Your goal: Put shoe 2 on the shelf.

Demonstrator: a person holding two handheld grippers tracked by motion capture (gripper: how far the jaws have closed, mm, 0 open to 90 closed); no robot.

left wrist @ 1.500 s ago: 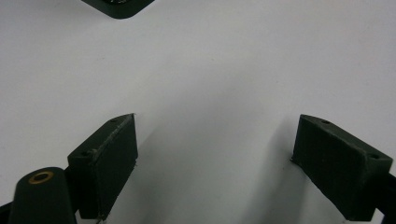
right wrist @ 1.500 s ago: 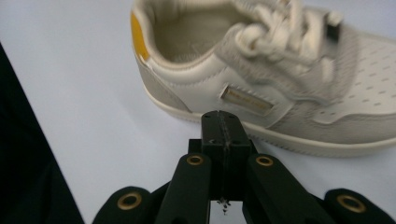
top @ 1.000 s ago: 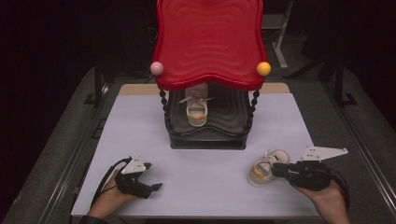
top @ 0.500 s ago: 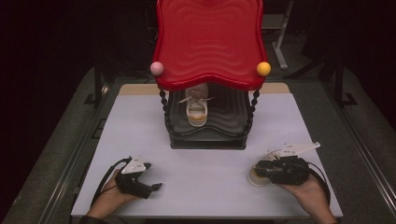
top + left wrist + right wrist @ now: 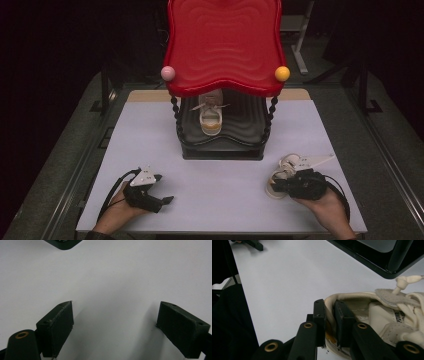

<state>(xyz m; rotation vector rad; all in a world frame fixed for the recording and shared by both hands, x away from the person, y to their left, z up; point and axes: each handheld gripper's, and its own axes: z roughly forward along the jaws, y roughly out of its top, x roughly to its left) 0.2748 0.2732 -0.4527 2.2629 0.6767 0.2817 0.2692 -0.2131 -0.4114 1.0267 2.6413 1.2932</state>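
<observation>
Room: dark all round, black floor and stands beyond the table.
Table (image 5: 150, 130): pale, matte top; I sit at its near edge, forearms coming in from below.
Rack (image 5: 222, 140): black two-level stand at the middle-far part of the table, twisted black posts at its front corners.
Red tray (image 5: 222, 45): wavy top level of the rack, with a pink ball (image 5: 168, 73) at its front left corner and an orange ball (image 5: 282, 73) at its front right.
Shelf shoe (image 5: 211, 114): cream sneaker on the black lower level, toe toward me, laces loose.
Near shoe (image 5: 281, 175): matching cream sneaker on the table at my right, in front of the rack's right corner and apart from it; laces knotted and loose.
Right gripper (image 5: 329, 322): my right hand holds it low over the table. One jaw is outside the near shoe's heel wall, the other inside the opening, both pressed onto that rim. The jaws have just been closing, with the heel wall between them. In the high view the gripper (image 5: 280, 186) covers part of the shoe.
Left gripper (image 5: 167, 200): resting at the near left of the table in my left hand, well apart from both shoes. Its jaws stand wide apart, bare table between them; a corner of the rack's base shows far ahead in its own view.
</observation>
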